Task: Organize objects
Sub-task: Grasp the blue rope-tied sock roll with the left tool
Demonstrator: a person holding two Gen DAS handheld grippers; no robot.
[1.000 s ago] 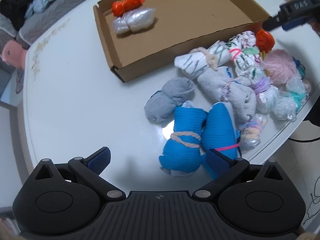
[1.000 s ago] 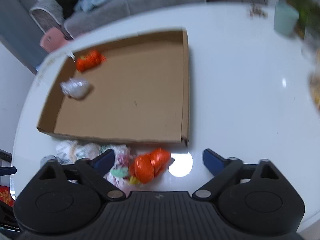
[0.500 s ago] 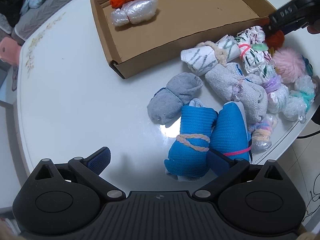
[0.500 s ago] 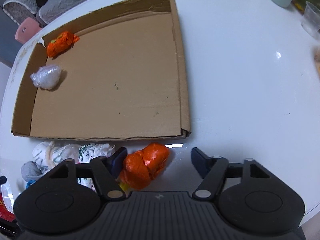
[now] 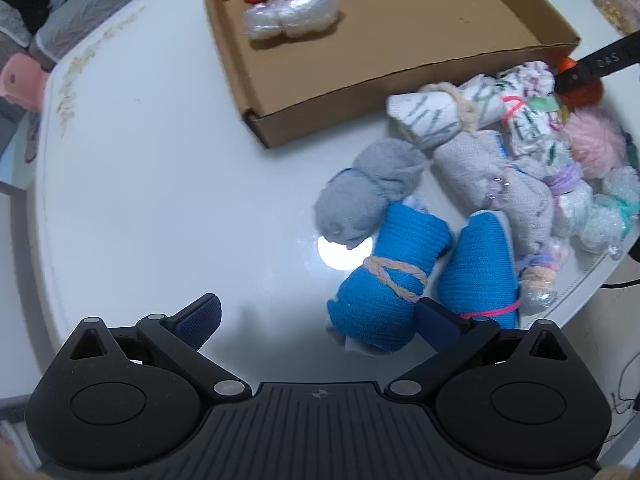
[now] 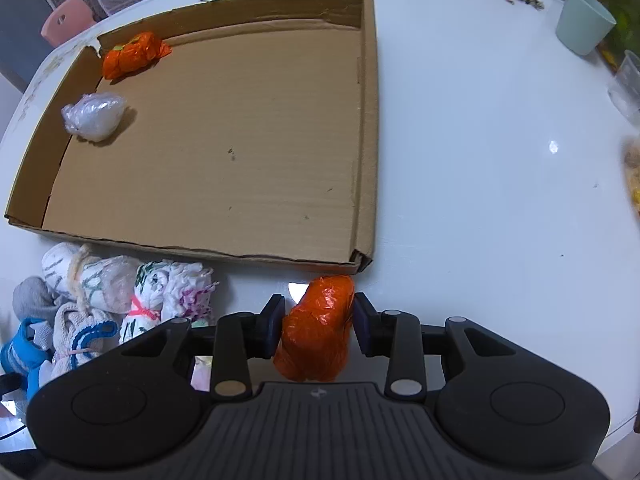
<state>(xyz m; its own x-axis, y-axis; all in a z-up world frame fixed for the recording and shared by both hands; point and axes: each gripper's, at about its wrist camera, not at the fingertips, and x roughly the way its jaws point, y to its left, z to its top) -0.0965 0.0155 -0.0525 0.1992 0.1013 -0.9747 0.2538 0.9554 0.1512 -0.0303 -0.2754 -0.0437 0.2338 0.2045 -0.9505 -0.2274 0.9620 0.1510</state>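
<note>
My right gripper (image 6: 318,316) is closing its jaws on an orange plastic-wrapped bundle (image 6: 316,328) on the white table, just outside the near right corner of the cardboard tray (image 6: 370,120); both pads touch its sides. In the tray's far left corner lie another orange bundle (image 6: 132,56) and a clear plastic bundle (image 6: 94,116). My left gripper (image 5: 318,312) stands open above the table with nothing between its fingers. Its right finger is beside two blue sock rolls (image 5: 388,288). A grey sock roll (image 5: 368,196) and several white patterned rolls (image 5: 440,112) are heaped beyond them.
A mint cup (image 6: 584,20) and a clear cup (image 6: 628,84) stand at the table's far right. A pink fluffy ball (image 5: 592,144) and small plastic bundles lie near the table's edge (image 5: 580,292). A pink stool (image 6: 68,20) and a sofa are behind the table.
The right gripper's jaws have come in from wide apart until they touch the orange bundle, and the gripper has sunk toward it. The left gripper has hardly moved.
</note>
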